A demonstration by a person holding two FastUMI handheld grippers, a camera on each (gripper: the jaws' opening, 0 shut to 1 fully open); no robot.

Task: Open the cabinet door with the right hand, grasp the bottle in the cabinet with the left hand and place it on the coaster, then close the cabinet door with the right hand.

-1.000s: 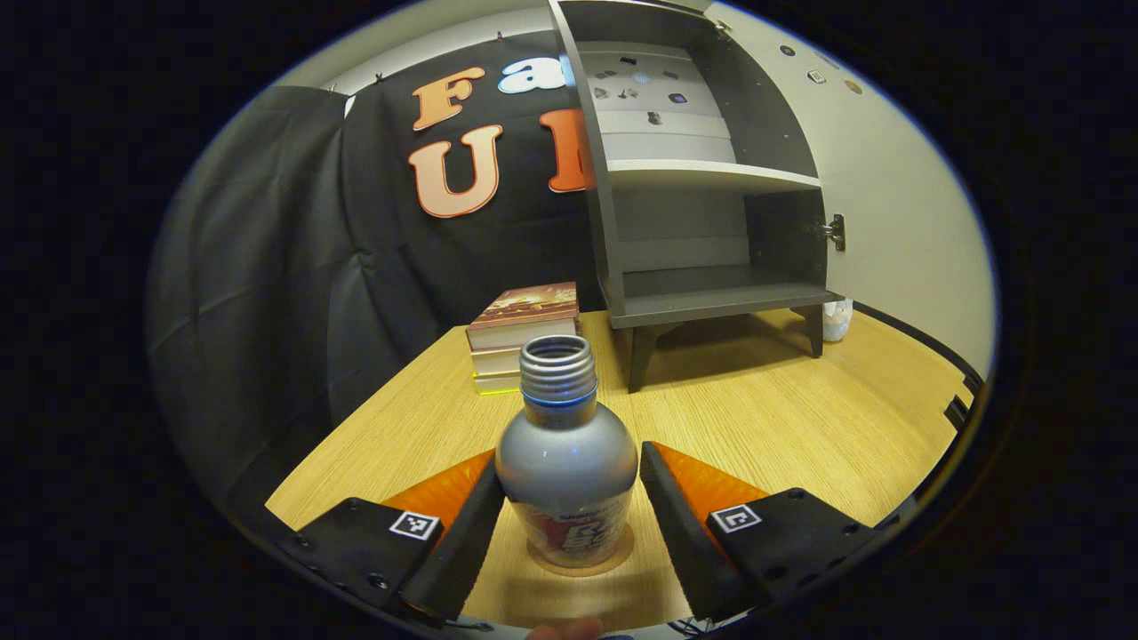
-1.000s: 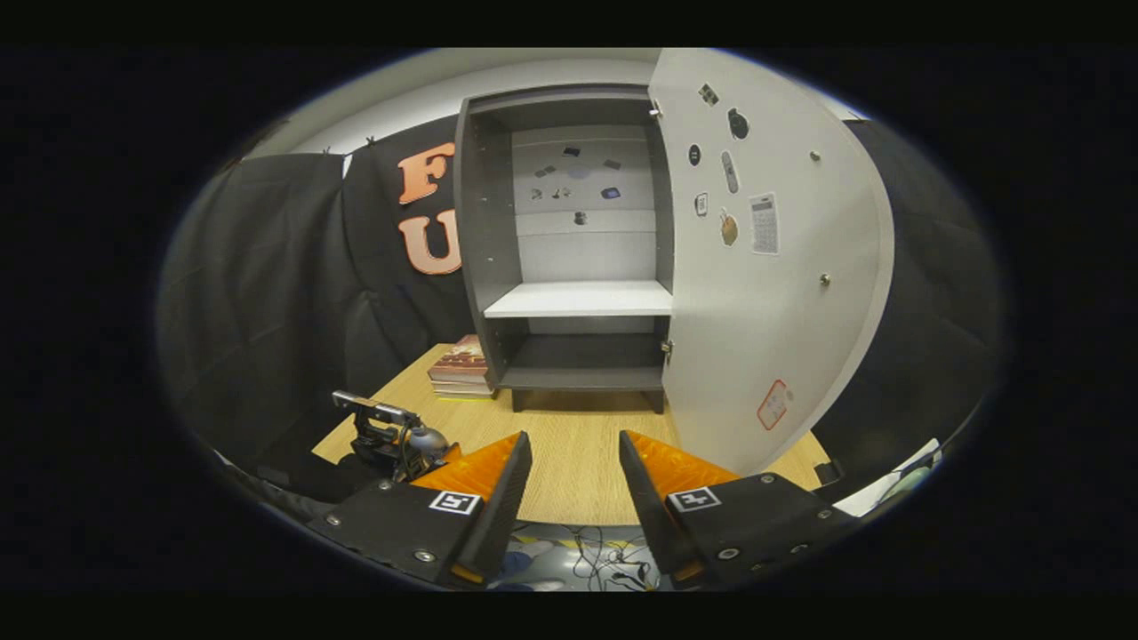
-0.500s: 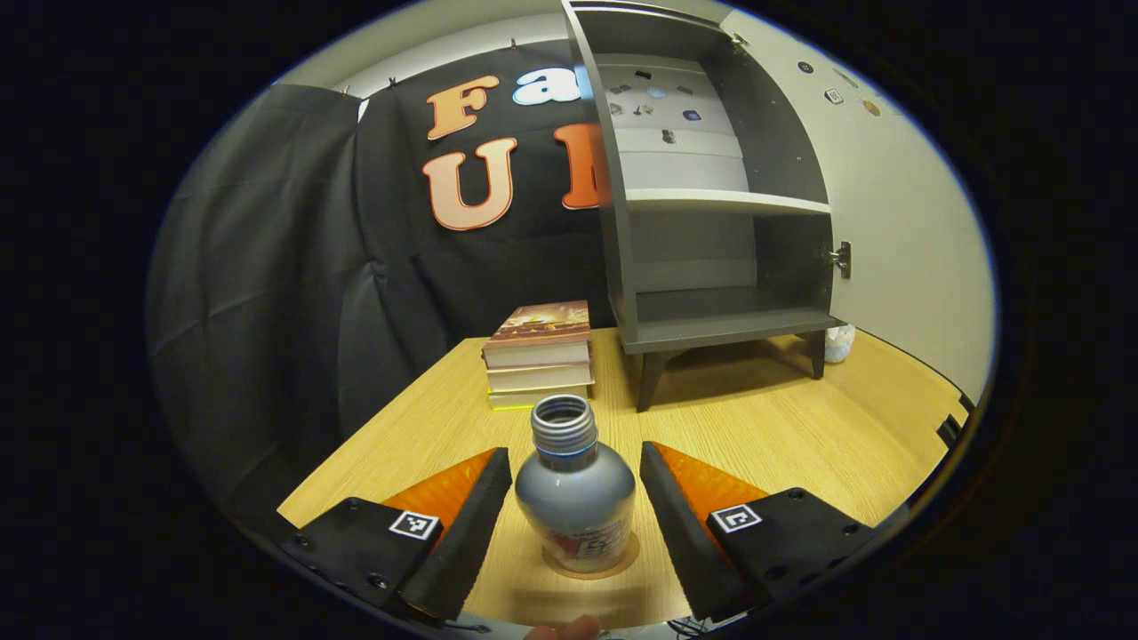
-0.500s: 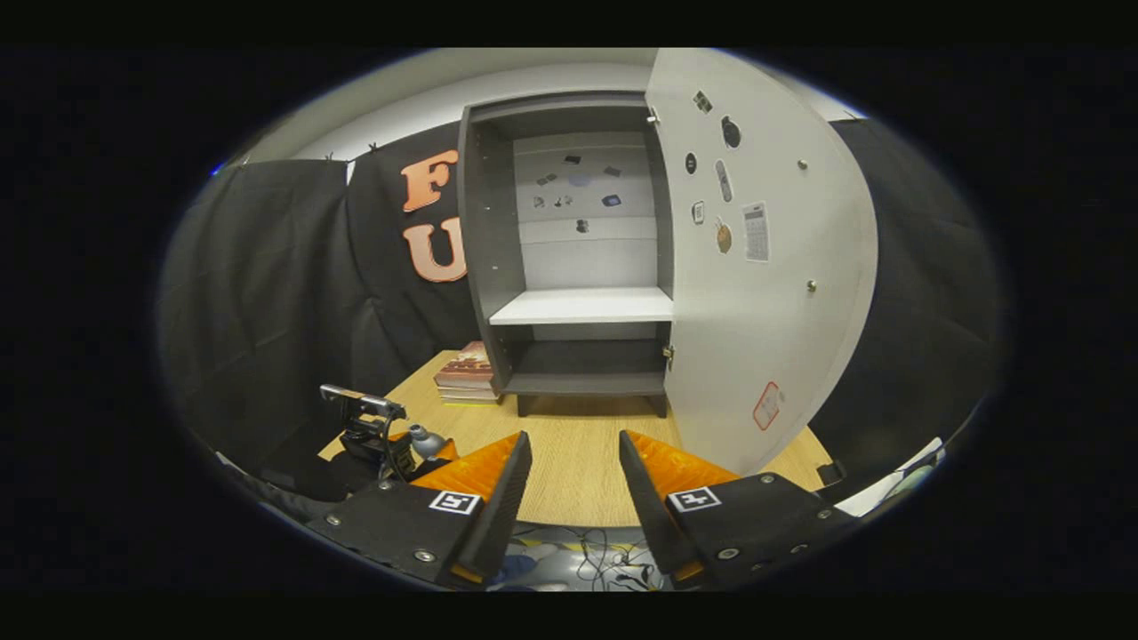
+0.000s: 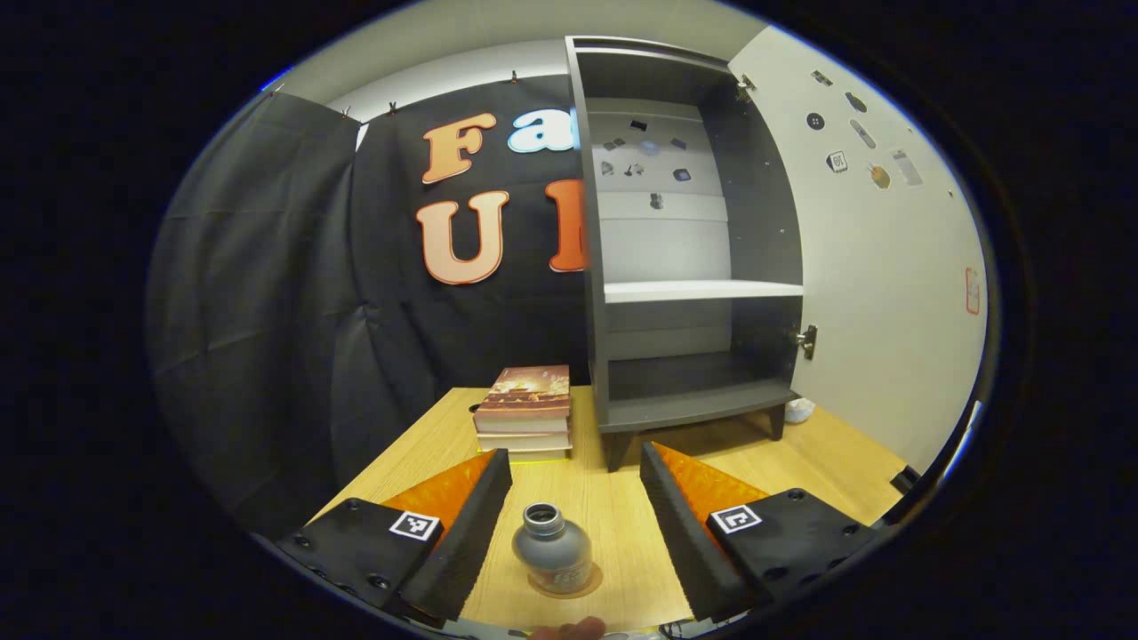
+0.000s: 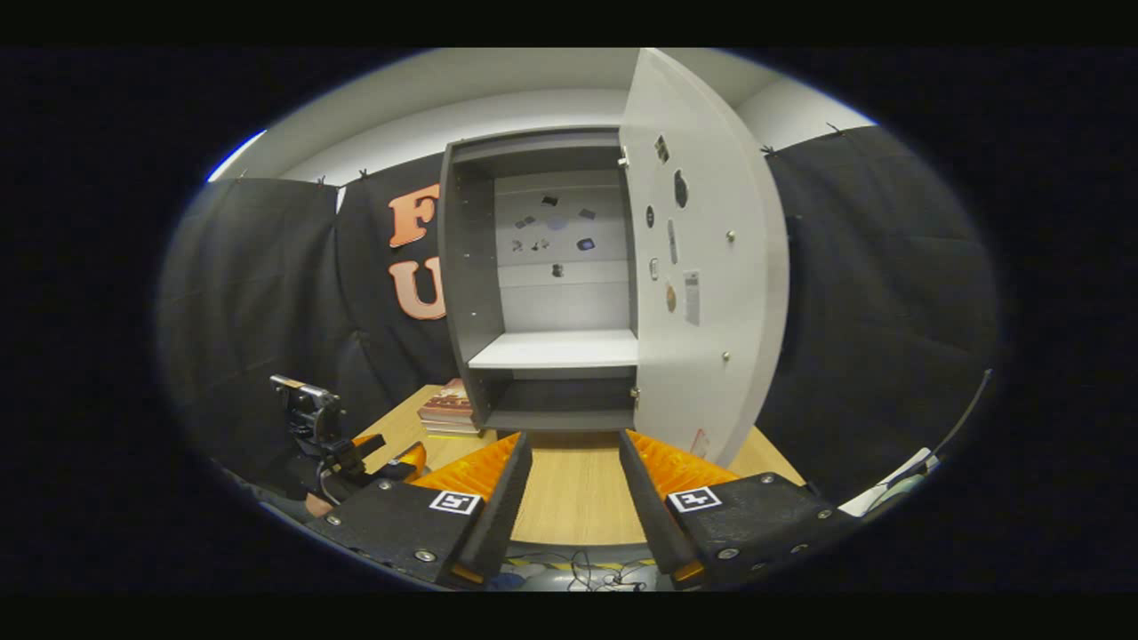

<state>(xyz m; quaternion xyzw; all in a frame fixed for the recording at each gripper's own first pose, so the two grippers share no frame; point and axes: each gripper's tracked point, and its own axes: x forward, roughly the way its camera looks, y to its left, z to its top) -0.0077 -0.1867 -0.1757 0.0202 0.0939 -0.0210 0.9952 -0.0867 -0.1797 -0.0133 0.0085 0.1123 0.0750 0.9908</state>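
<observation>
Left gripper view: left gripper [image 5: 576, 524] has its jaws spread wide and holds nothing. The bottle [image 5: 552, 558] stands upright between the fingers, touching neither, on the coaster [image 5: 582, 588] near the front edge of the table [image 5: 827, 453]. A stack of books [image 5: 524, 413] sits just beside the cabinet [image 5: 685, 267], whose shelves look bare.

Right gripper view: right gripper [image 6: 575, 498] is also spread, gripping nothing, aimed at the cabinet. The cabinet door [image 6: 702, 267] stands open, swung out to the right.

Judgement: placing looks complete; the closing step is in hand. Next move calls for the right gripper to reach the door's outer face or free edge and swing it shut.
</observation>
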